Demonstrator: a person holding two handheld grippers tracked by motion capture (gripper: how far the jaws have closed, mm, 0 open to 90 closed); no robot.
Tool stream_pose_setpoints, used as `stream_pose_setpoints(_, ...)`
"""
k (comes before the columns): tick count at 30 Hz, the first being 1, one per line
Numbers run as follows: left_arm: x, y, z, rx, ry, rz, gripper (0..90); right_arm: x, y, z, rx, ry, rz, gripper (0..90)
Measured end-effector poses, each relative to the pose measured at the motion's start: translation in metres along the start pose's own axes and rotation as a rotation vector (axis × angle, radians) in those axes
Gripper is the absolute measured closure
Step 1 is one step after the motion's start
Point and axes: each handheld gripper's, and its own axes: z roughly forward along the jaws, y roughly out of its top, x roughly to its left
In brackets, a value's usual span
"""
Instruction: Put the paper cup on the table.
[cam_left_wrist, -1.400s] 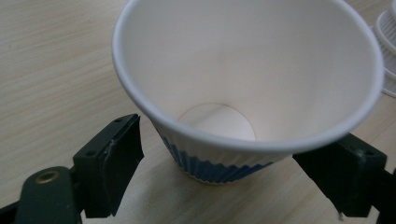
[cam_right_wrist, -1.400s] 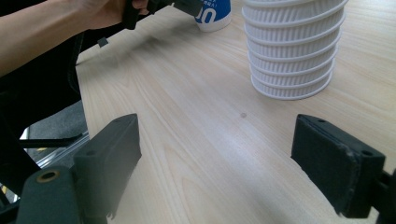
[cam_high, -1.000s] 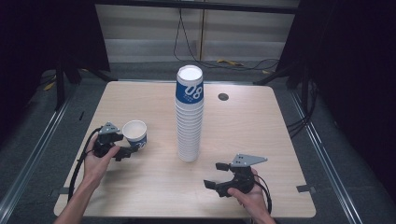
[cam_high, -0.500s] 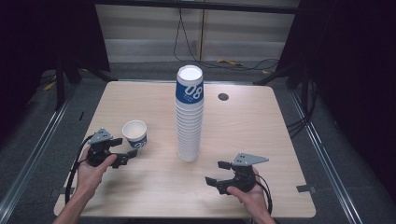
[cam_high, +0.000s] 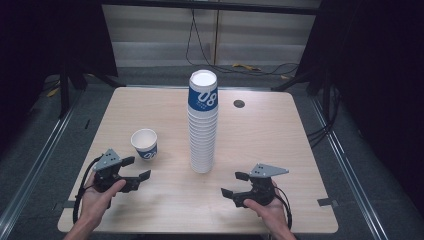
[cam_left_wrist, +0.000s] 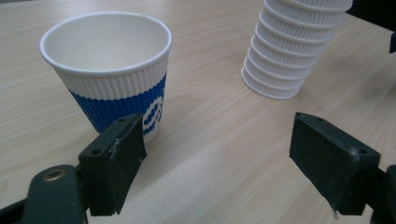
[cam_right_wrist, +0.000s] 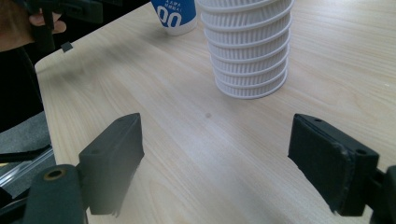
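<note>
The single paper cup (cam_high: 144, 143) stands upright on the table (cam_high: 280, 130), white with a blue band, open end up. It sits at about 9 o'clock from the cup stack (cam_high: 203, 122) and well apart from it. The stack is a tall column of nested ribbed cups near the table centre, its top cup bearing a blue band.

The left gripper (cam_high: 133, 173) is held at about 7 o'clock from the single cup, near it but not touching. Its jaws are spread wide and hold nothing. In the left gripper view the cup (cam_left_wrist: 109, 74) stands just beyond the left-hand jaw — outside the gap — and the base of the stack (cam_left_wrist: 289, 51) lies farther off toward 1 o'clock.

The right gripper (cam_high: 235, 184) rests at about 5 o'clock from the stack, clear of it. Its jaws have just been closing slightly, yet stand spread with only bare table between them. In the right gripper view the stack base (cam_right_wrist: 250, 56) lies ahead at 12 o'clock.
</note>
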Motion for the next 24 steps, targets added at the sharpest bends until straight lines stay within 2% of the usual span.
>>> stream_pose_setpoints(3, -0.006, -0.001, -0.002, 0.019, -0.047, 0.009, 17.9, 0.000, 0.000, 0.000, -0.001, 0.001, -0.004, 17.7)
stream_pose_setpoints(5, -0.011, -0.002, -0.004, 0.021, -0.059, 0.023, 17.9, 0.000, 0.000, -0.001, -0.004, 0.001, -0.003, 17.7)
stream_pose_setpoints(7, -0.017, -0.002, -0.005, 0.043, -0.070, 0.020, 16.6, 0.000, -0.001, -0.001, -0.001, -0.005, 0.001, 17.7)
stream_pose_setpoints(9, -0.021, -0.005, -0.005, 0.044, -0.089, 0.003, 16.0, 0.000, -0.001, -0.001, -0.003, -0.006, 0.004, 17.7)
stream_pose_setpoints(12, -0.031, -0.011, -0.003, 0.054, -0.085, 0.024, 16.0, 0.000, -0.001, 0.000, -0.005, -0.004, 0.000, 17.7)
stream_pose_setpoints(16, -0.042, -0.019, 0.004, 0.069, -0.129, 0.049, 16.0, 0.001, -0.002, 0.001, -0.006, -0.004, 0.002, 17.6)
stream_pose_setpoints(17, -0.045, -0.021, 0.007, 0.073, -0.129, 0.075, 16.1, 0.001, -0.003, 0.001, -0.004, -0.005, 0.002, 17.7)
stream_pose_setpoints(18, -0.047, -0.024, 0.010, 0.072, -0.128, 0.075, 16.3, 0.001, -0.003, 0.001, -0.006, -0.011, 0.003, 17.6)
stream_pose_setpoints(19, -0.048, -0.027, 0.012, 0.083, -0.141, 0.068, 16.3, 0.001, -0.004, 0.001, -0.009, -0.015, 0.005, 17.4)
stream_pose_setpoints(20, -0.049, -0.028, 0.013, 0.092, -0.179, 0.063, 16.6, 0.001, -0.004, 0.001, -0.010, -0.019, 0.007, 17.1)
stream_pose_setpoints(22, -0.049, -0.029, 0.013, 0.092, -0.178, 0.095, 18.7, 0.001, -0.005, 0.001, -0.013, -0.035, 0.001, 17.1)
stream_pose_setpoints(24, -0.049, -0.029, 0.012, 0.093, -0.184, 0.081, 18.7, 0.000, -0.007, 0.001, -0.012, -0.045, 0.002, 17.1)
